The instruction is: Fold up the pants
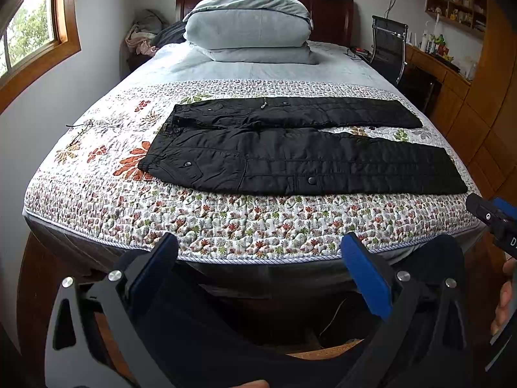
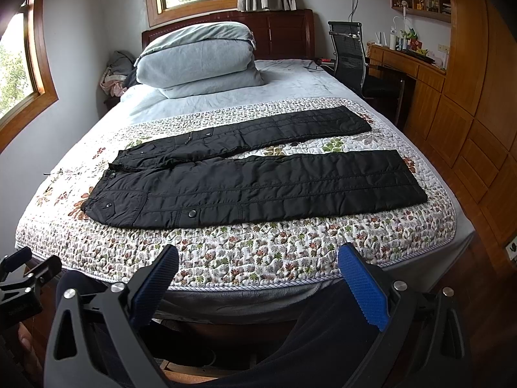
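Note:
Black quilted pants [image 1: 290, 152] lie flat on the floral quilt [image 1: 226, 220] of the bed, waist to the left, both legs spread apart and pointing right. They also show in the right wrist view [image 2: 258, 184]. My left gripper [image 1: 260, 242] is open and empty, held off the foot of the bed, short of the pants. My right gripper [image 2: 258, 255] is open and empty too, near the bed's front edge, to the right of the left one. The right gripper's body shows at the right edge of the left wrist view [image 1: 494, 223].
A stack of folded pale blue bedding [image 1: 248, 29] sits at the head of the bed. A black office chair [image 2: 352, 55] and wooden desk [image 2: 407, 61] stand at the right, with wooden cabinets [image 2: 468, 129] along the wall. The bed's front edge [image 1: 258, 260] is just ahead.

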The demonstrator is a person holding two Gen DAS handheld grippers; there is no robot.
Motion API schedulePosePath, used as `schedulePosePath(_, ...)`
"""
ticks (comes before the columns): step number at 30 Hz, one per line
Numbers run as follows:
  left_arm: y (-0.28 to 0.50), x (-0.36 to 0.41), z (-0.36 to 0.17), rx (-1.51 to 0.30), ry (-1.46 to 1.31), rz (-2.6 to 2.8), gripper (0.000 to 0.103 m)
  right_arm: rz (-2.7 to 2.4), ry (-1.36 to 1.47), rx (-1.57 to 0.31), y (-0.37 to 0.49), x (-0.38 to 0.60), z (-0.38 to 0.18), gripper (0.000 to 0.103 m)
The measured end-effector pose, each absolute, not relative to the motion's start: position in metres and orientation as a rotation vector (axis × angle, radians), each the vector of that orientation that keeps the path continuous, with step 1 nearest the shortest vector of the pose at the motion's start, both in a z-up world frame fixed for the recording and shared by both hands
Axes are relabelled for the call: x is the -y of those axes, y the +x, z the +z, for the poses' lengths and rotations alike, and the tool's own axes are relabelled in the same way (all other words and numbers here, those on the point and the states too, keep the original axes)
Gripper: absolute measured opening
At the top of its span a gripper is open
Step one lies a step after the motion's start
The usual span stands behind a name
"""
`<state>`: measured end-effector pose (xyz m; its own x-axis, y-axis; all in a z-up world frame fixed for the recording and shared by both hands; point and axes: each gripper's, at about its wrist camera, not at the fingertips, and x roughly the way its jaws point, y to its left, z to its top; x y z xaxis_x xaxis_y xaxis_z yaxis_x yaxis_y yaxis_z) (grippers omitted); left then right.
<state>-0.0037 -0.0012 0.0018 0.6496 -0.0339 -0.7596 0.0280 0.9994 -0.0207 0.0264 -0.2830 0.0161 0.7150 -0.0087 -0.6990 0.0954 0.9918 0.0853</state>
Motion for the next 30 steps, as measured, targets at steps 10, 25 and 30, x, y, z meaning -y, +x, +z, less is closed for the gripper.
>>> schedulePosePath(10,0.019,-0.01,-0.021,-0.92,-0.004,-0.059,0.1,-0.084,0.082,-0.776,0.037,0.296,0.009,0.1)
schedulePosePath(25,0.103,-0.085,-0.07,-0.92,0.032,0.02,0.1,-0.129,0.236,-0.81,0.103,0.421,-0.034,0.1)
schedulePosePath(30,0.148,-0.141,-0.077,-0.91,-0.133,-0.036,0.1,-0.139,0.511,-0.859,0.129,0.525,-0.065,0.1)
